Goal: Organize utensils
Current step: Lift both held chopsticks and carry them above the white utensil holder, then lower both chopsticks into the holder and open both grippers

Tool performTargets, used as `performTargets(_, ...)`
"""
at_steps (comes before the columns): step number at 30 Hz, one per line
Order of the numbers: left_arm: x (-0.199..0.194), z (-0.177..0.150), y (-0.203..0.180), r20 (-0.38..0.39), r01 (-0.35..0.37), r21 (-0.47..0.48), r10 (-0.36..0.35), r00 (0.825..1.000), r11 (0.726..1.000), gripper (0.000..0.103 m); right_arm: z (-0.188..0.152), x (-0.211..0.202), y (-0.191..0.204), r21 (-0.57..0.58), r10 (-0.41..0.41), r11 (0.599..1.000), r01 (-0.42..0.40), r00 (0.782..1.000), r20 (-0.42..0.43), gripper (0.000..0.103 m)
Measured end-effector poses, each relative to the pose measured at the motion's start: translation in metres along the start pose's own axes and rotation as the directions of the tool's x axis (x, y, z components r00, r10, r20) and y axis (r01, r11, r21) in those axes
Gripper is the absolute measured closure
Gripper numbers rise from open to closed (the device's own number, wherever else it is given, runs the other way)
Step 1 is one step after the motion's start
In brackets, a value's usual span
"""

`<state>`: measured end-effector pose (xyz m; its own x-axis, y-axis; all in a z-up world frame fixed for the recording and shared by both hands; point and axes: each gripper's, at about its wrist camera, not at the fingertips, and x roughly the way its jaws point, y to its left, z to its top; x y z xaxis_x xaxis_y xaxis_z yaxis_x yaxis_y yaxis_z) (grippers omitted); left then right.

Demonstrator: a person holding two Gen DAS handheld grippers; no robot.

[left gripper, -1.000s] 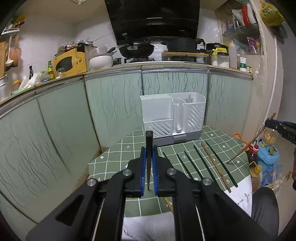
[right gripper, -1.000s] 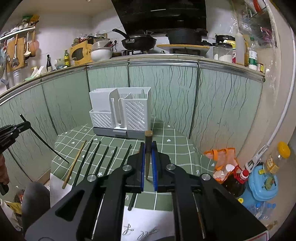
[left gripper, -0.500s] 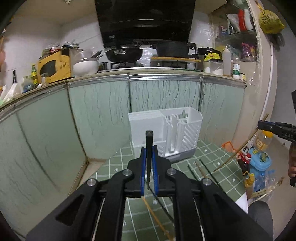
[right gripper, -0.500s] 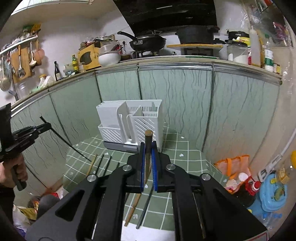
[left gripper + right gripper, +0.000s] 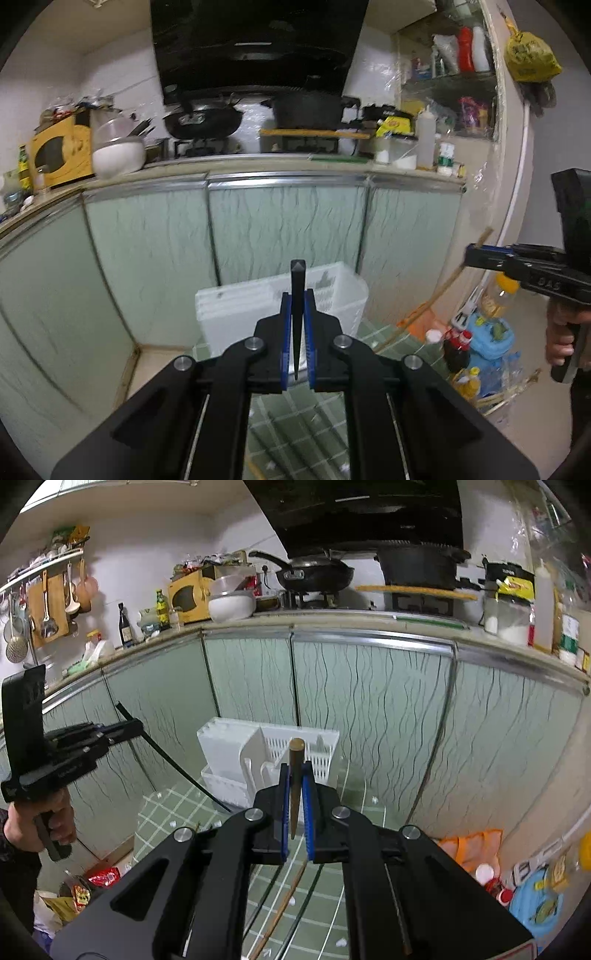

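**Both grippers loaded, white rack dead ahead**

L side first: the left gripper point(image 5: 296, 336) is clamped on a slim black chopstick point(image 5: 297, 295). From its own cam the stick stands upright between the blue pads, square butt up. In the right wrist view the same stick point(image 5: 162, 753) runs from that gripper down and right toward the green checked tablecloth point(image 5: 162, 812).

Centre: the white slotted plastic utensil rack point(image 5: 236, 753) stands at the far edge of the table, w/ a solid-walled box on its left and ribbed basket sections on its right. It sits just beyond and below both sets of fingertips, so the coming move looks like tip-first down into a compartment — each stick's long axis has to come near vertical over an opening. I can't tell which hand is nearer. Which section each stick is meant for can't be told either.

R side: the right gripper point(image 5: 296, 812) is closed on a brown wooden chopstick point(image 5: 295, 775), round end up. In the left cam that stick point(image 5: 439, 291) slants down-left toward the table. More loose chopsticks point(image 5: 280, 912) lie on the cloth below the right gripper — not yet sorted.

Writing: "DAS" is legible on the right gripper's body; the rest is cut off. Bottle and packet labels are too blurred to read.
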<state>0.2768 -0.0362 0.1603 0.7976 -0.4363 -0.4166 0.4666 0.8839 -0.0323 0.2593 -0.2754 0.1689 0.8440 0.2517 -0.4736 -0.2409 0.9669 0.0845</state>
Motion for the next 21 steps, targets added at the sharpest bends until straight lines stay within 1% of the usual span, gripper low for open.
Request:
performTargets(6,0.011,0.046,-0.008,0.042,0.040,0.001,-0.040,0.998,0.999,0.097,0.042,0.005,-0.006,-0.017,-0.004,1.000,0.005,1.000,0.023,0.097)
performTargets(10,0.026,0.068,-0.014,0.050,0.058,0.012,-0.058,0.997,0.998,0.097,0.059,0.009,-0.011,-0.020,-0.011,1.000,0.011,0.999,0.035,0.097)
performTargets(15,0.049,0.074,-0.016,0.030,0.062,0.011,-0.063,0.998,0.998,0.097,0.065,0.027,-0.020,-0.014,-0.008,1.000,0.008,1.000,0.030,0.097)
performTargets(18,0.064,0.069,-0.013,0.013,0.067,0.001,-0.067,0.998,0.998,0.097,0.061,0.042,-0.024,-0.012,0.000,1.000,0.001,1.000,0.018,0.097)
performTargets(21,0.079,0.057,-0.010,-0.012,0.066,-0.010,-0.067,0.998,0.998,0.097,0.050,0.059,-0.026,-0.020,0.003,1.000,-0.003,1.000,-0.001,0.097)
